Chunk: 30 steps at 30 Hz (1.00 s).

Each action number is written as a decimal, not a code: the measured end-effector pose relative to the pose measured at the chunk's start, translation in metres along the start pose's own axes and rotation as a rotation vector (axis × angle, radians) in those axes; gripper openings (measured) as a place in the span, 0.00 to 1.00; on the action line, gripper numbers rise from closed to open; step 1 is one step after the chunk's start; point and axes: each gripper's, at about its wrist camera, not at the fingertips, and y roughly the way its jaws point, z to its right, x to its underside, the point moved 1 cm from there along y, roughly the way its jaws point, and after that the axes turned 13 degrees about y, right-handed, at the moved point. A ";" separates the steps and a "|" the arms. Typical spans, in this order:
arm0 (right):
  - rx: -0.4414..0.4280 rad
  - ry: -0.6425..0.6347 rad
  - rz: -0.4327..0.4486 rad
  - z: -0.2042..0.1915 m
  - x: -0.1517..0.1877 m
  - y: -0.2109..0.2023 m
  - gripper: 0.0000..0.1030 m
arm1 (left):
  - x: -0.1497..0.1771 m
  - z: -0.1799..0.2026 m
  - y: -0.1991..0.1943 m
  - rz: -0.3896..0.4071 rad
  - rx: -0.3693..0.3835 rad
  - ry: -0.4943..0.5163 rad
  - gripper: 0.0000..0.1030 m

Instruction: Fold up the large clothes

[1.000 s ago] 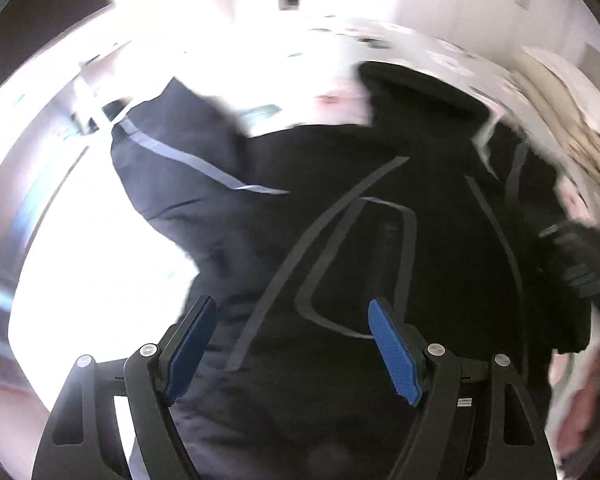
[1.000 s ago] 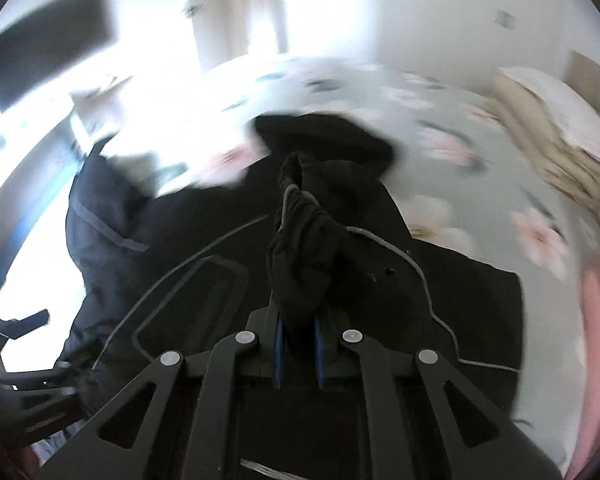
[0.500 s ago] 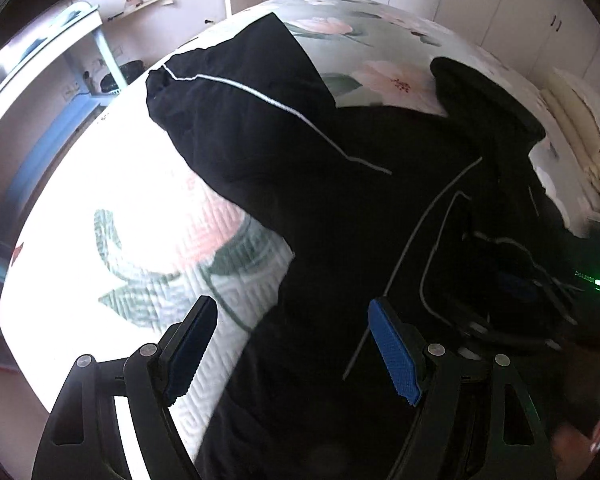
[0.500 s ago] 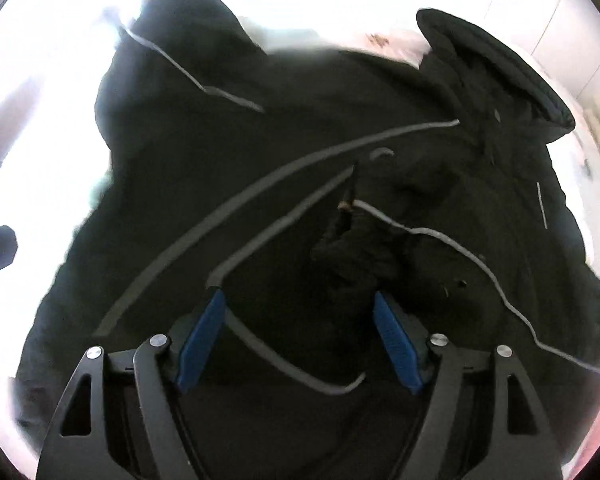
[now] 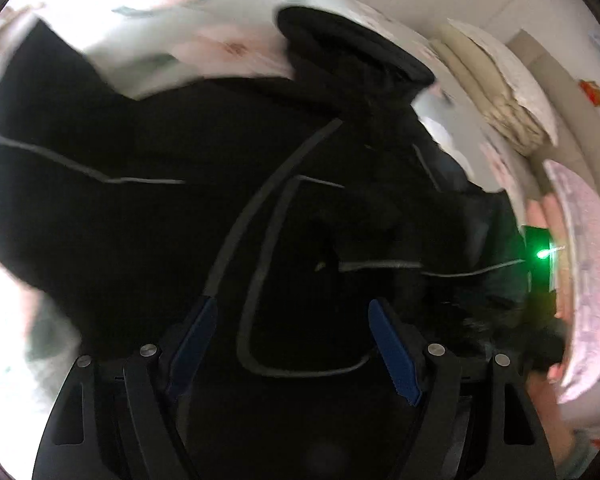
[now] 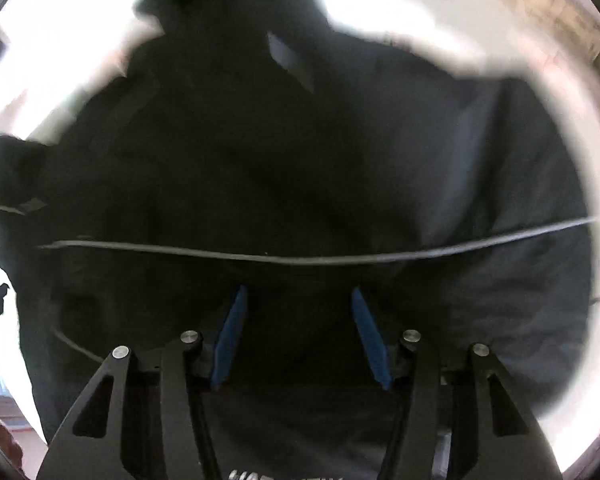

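A large black jacket with thin grey piping lies spread on a floral bed cover, its hood at the far side. My left gripper is open and empty, hovering over the jacket's body. In the right wrist view the jacket fills almost the whole frame, with a grey piping line running across. My right gripper is open and empty, close above the fabric. A sleeve lies folded across the jacket's body in the left wrist view.
Stacked cream pillows and a pink blanket lie at the right of the bed. The right gripper's body with a green light shows at the right of the left wrist view. White wardrobe doors stand behind.
My right gripper let go of the bunched sleeve, opened, and moved closer over the jacket. My left gripper stayed open and shifted right over the jacket's body.
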 end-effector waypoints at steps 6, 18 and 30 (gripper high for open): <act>-0.054 0.055 -0.012 0.008 0.001 -0.010 0.58 | -0.015 -0.001 0.031 -0.048 0.136 0.017 0.77; -0.140 0.104 0.030 0.036 0.021 -0.075 0.58 | -0.036 -0.017 0.070 -0.041 0.365 -0.082 0.18; -0.100 0.135 0.132 0.036 -0.021 -0.080 0.59 | -0.055 -0.097 0.019 0.023 0.126 -0.124 0.19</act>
